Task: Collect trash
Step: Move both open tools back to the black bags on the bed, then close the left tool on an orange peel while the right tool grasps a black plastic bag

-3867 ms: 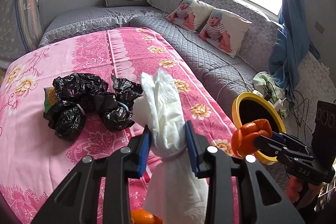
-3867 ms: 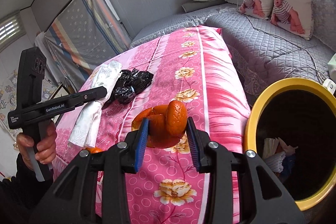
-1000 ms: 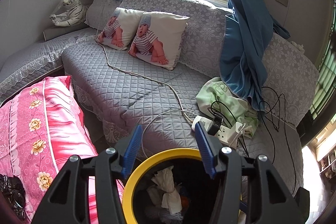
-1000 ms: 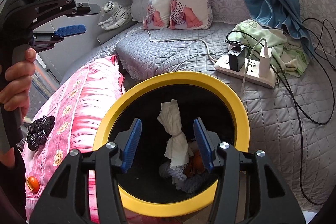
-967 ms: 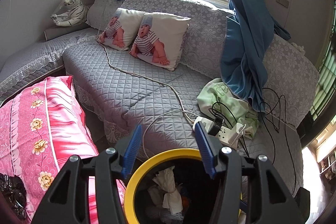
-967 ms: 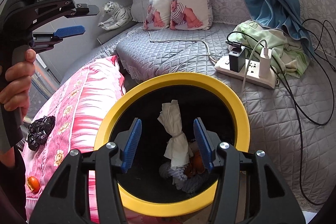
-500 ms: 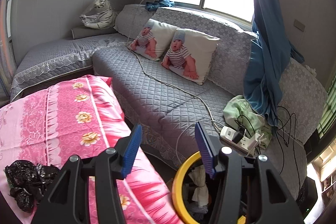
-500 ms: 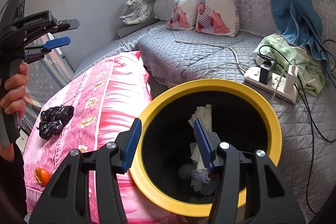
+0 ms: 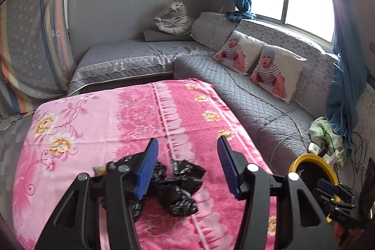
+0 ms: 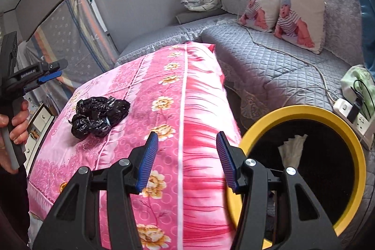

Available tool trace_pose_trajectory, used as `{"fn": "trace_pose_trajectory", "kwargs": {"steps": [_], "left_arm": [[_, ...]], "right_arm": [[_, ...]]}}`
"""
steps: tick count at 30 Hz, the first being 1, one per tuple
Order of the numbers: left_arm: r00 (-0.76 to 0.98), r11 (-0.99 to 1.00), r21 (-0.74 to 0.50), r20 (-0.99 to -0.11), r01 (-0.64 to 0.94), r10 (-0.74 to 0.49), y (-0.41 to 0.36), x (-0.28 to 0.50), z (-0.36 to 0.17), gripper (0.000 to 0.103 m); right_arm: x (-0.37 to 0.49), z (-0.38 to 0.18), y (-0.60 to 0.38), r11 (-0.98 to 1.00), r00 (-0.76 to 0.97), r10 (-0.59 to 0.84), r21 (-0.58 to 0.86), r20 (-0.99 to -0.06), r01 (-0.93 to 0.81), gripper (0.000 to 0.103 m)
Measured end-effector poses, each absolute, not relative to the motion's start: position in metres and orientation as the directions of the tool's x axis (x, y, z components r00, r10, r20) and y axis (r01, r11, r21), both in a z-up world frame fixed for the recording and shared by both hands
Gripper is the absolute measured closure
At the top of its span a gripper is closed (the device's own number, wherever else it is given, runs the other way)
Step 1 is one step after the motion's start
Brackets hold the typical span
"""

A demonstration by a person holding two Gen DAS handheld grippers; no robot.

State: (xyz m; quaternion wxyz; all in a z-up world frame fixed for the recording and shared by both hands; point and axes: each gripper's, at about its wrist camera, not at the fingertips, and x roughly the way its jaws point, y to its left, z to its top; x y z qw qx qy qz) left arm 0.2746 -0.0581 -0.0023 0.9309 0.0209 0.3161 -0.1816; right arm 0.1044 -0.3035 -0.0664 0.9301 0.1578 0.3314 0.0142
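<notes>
Over the pink floral cloth covering the table, the left tool hovers with its blue-padded jaws spread wide, nothing between them. Crumpled black plastic bags lie in a heap on the cloth directly below and ahead of it. Right tool also has its jaws spread, empty, above the table's near edge; from that view the bags sit well to its left. Round black bin with yellow rim stands on the floor just beside the table, between it and the grey quilted sofa. A knotted white paper wad shows inside the bin. White power strip rests on the sofa behind the bin's rim.
</notes>
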Motion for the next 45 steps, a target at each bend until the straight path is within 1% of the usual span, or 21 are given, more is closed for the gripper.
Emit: {"fn": "trace_pose_trajectory", "kwargs": {"steps": [4, 8, 14, 18, 25, 28, 32, 38, 42, 45], "left_arm": [[0.73, 0.947, -0.065, -0.621, 0.315, -0.286, -0.016, 0.261, -0.021, 0.053], [0.709, 0.947, -0.066, -0.646, 0.316, -0.281, 0.009, 0.236, -0.043, 0.053], [0.634, 0.93, -0.112, -0.702, 0.35, -0.324, 0.022, 0.201, -0.08, 0.053], [0.585, 0.898, -0.121, -0.72, 0.424, -0.373, 0.014, 0.177, -0.095, 0.053], [0.487, 0.847, -0.131, -0.768, 0.515, -0.415, -0.006, 0.152, -0.124, 0.053], [0.465, 0.833, -0.148, -0.771, 0.533, -0.435, -0.008, 0.149, -0.129, 0.053], [0.437, 0.813, -0.147, -0.782, 0.563, -0.444, -0.013, 0.144, -0.137, 0.053], [0.407, 0.795, -0.162, -0.789, 0.585, -0.46, -0.023, 0.145, -0.146, 0.052], [0.39, 0.79, -0.154, -0.803, 0.593, -0.45, -0.034, 0.148, -0.156, 0.052], [0.383, 0.784, -0.153, -0.806, 0.602, -0.451, -0.041, 0.149, -0.159, 0.052]], "right_arm": [[0.13, -0.068, -0.274, 0.948, 0.743, 0.217, 0.318, -0.633, -0.006, 0.054], [0.15, -0.071, -0.243, 0.942, 0.703, 0.288, 0.324, -0.651, -0.086, 0.054], [0.182, -0.074, -0.199, 0.928, 0.631, 0.364, 0.328, -0.685, -0.179, 0.054], [0.2, -0.072, -0.172, 0.919, 0.59, 0.393, 0.314, -0.705, -0.237, 0.054], [0.229, -0.073, -0.133, 0.91, 0.527, 0.41, 0.29, -0.745, -0.298, 0.054], [0.238, -0.078, -0.121, 0.913, 0.508, 0.396, 0.268, -0.765, -0.309, 0.054], [0.249, -0.084, -0.11, 0.915, 0.491, 0.385, 0.253, -0.782, -0.314, 0.051], [0.261, -0.098, -0.1, 0.92, 0.473, 0.366, 0.235, -0.801, -0.314, 0.051], [0.269, -0.109, -0.097, 0.925, 0.46, 0.349, 0.223, -0.816, -0.307, 0.051], [0.273, -0.114, -0.097, 0.929, 0.454, 0.336, 0.21, -0.825, -0.305, 0.058]]}}
